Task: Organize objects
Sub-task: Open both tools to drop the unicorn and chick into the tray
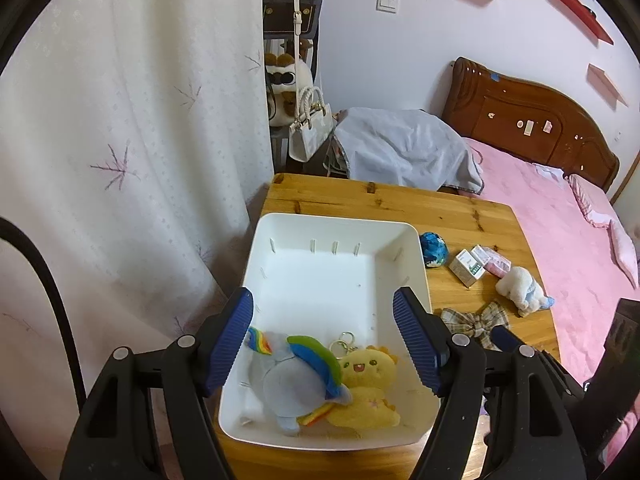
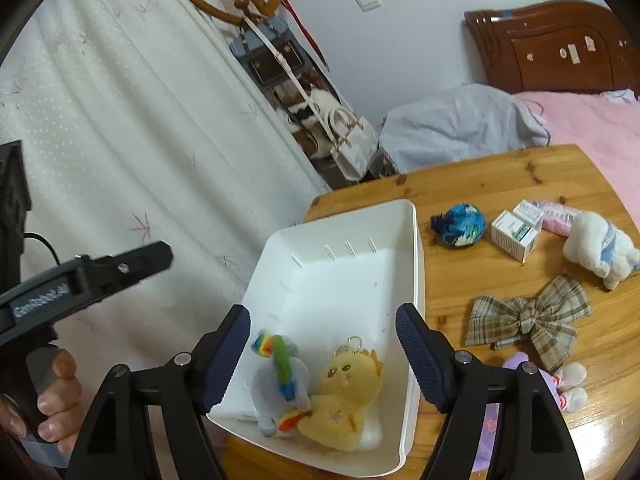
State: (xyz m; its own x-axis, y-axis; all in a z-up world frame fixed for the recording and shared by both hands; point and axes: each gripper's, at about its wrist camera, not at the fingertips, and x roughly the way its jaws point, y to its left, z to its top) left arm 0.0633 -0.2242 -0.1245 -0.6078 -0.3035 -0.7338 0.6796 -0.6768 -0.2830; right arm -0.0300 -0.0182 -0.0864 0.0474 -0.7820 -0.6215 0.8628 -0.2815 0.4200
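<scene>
A smooth white plastic bin [image 1: 340, 264] is set on the wooden table [image 1: 460, 216]. Two soft toys are seen inside: a fluffy yellow one [image 1: 370, 388] and a grey one with rainbow stripes [image 1: 286, 384]. The left gripper [image 1: 334, 338] and right gripper [image 2: 334, 354] are held wide open, with nothing gripped.

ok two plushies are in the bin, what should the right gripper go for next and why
Probably swing the open, empty right gripper toward the purple plush on the table; it looks like the nearest item outside the white bin.
</scene>
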